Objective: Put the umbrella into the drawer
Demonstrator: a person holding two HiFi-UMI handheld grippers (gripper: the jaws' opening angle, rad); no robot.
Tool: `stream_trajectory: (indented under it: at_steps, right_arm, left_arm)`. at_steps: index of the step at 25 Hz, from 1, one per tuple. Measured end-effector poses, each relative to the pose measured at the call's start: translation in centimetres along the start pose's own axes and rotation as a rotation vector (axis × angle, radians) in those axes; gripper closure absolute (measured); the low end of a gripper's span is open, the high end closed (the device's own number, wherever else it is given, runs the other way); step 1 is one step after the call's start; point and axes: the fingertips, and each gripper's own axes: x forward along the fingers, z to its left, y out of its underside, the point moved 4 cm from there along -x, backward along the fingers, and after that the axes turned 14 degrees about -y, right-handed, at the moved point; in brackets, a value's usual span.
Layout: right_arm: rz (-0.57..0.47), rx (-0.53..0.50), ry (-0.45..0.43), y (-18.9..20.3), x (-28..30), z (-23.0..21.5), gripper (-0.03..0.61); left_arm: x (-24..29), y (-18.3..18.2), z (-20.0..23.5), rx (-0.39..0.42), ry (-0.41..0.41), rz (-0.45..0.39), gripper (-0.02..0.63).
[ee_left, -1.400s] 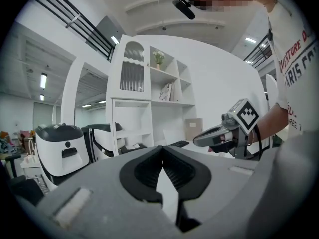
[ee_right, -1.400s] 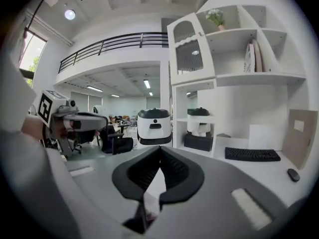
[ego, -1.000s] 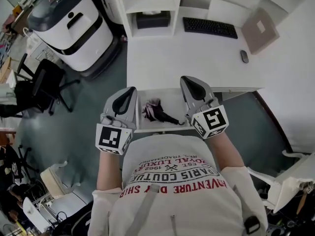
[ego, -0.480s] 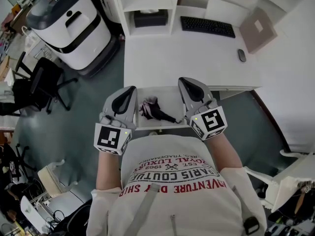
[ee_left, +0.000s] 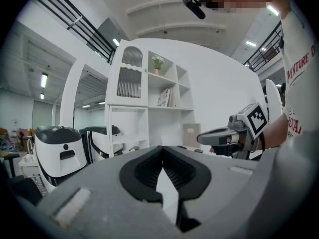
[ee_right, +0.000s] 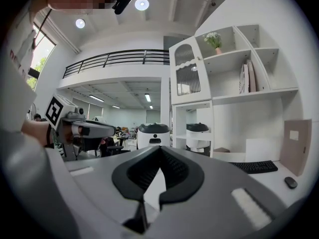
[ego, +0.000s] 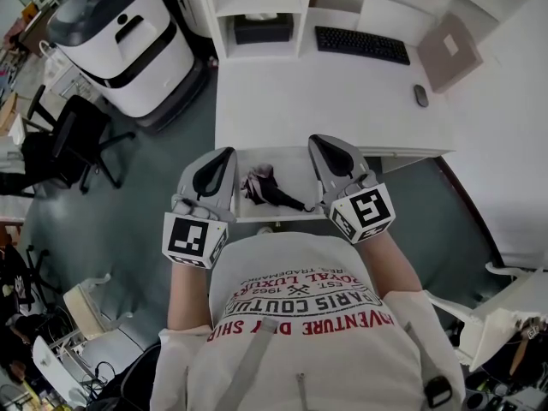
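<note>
A dark folded umbrella (ego: 269, 187) lies inside the open white drawer (ego: 301, 171) under the desk's front edge, its handle pointing right. My left gripper (ego: 228, 156) hovers over the drawer's left end, jaws shut on nothing. My right gripper (ego: 320, 142) hovers over the drawer's right end, also shut and empty. Neither touches the umbrella. In the left gripper view the closed left gripper (ee_left: 162, 151) points level, with the right gripper (ee_left: 224, 136) beside it. The right gripper view shows the closed right gripper (ee_right: 160, 152) and the left gripper (ee_right: 84, 129) at its left.
The white desk (ego: 342, 101) carries a black keyboard (ego: 358, 44), a mouse (ego: 420, 96) and a beige board (ego: 449, 51). A shelf unit (ego: 261, 7) stands at its back. A white machine (ego: 120, 41) and a black chair (ego: 73, 144) stand to the left.
Only the head camera has shifted slightly. Both grippers and the umbrella keep their places.
</note>
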Motion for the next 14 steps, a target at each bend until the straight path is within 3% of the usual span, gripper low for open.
stream_trajectory:
  at_steps: [14]
  right_arm:
    - [0.007, -0.007, -0.001, -0.09, 0.63, -0.05, 0.58]
  left_arm:
    - [-0.46, 0.09, 0.78, -0.006, -0.032, 0.005, 0.606]
